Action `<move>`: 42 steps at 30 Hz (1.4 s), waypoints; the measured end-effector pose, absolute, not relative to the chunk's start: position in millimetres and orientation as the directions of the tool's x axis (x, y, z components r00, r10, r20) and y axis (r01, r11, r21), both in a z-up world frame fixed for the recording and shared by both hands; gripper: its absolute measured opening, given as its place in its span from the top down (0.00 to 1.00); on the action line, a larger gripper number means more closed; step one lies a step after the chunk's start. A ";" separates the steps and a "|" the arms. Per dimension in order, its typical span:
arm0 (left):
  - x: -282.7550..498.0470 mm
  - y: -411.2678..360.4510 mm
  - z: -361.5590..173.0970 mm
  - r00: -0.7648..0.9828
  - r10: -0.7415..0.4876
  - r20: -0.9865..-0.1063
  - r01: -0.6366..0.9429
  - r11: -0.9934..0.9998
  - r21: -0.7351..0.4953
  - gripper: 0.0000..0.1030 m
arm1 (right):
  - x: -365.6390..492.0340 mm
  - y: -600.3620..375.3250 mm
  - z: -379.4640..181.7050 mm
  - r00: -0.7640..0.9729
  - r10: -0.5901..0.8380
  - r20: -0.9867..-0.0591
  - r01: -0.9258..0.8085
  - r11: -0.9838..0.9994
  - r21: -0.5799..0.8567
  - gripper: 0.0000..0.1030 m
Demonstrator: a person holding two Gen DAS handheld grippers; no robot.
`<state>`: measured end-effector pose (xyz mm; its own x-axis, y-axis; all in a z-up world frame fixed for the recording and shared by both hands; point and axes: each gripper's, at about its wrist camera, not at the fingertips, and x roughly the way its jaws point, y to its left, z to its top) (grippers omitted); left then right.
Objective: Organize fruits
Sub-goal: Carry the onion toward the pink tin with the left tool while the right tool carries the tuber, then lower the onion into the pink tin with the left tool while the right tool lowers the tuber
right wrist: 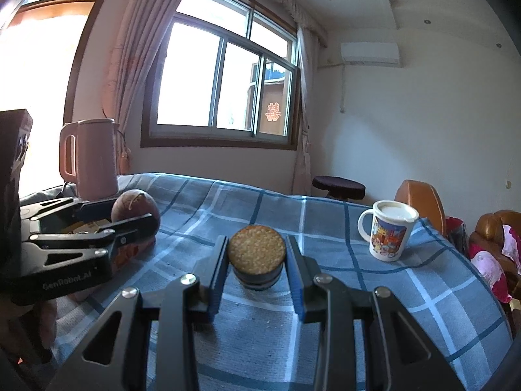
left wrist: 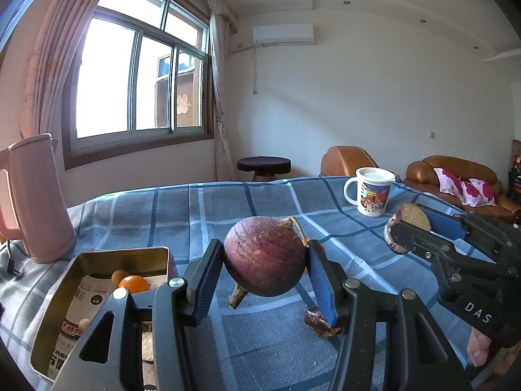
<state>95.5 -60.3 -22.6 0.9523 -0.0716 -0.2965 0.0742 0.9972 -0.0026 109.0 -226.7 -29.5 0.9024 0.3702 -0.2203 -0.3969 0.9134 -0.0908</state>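
Note:
My left gripper (left wrist: 264, 260) is shut on a round purple-red radish (left wrist: 265, 255), its stub pointing down over the blue checked cloth (left wrist: 247, 342). Just to the left lies an open metal tin (left wrist: 78, 260) with an orange (left wrist: 133, 284), small tan fruits and a printed packet inside. A dark reddish scrap (left wrist: 320, 322) lies on the cloth under the right-hand finger. My right gripper (right wrist: 256, 255) is shut on a short cut root piece (right wrist: 256, 249) with a tan grainy face. Each gripper shows in the other's view: the right one (left wrist: 416, 228) at right, the left one (right wrist: 130, 216) at left with the radish (right wrist: 135, 207).
A pink kettle (left wrist: 39, 202) stands at the table's left, behind the tin. A lidded cartoon mug (left wrist: 371, 192) stands near the far right edge. Beyond the table are a dark stool (left wrist: 263, 164) and a brown sofa (left wrist: 456, 176). A person's fingers (left wrist: 478, 348) grip the right tool.

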 end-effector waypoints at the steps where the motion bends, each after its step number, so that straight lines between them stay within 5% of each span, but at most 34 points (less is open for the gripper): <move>1: 95.5 -59.0 -22.5 0.952 -0.071 -0.298 0.073 0.997 -0.005 0.48 | 109.4 -224.9 -29.4 0.902 0.372 -0.221 -0.399 0.912 -0.092 0.64; 42: 80.1 9.2 -25.4 0.941 0.029 -0.336 -0.053 0.997 -0.060 0.48 | 115.1 -133.3 -33.6 0.825 0.497 -0.269 -0.548 0.819 -0.167 0.64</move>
<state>80.1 9.2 -25.4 0.9413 0.0294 -0.3363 -0.0528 0.9968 -0.0604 115.1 -133.3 -33.6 0.8249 0.4973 -0.2689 -0.5484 0.8195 -0.1666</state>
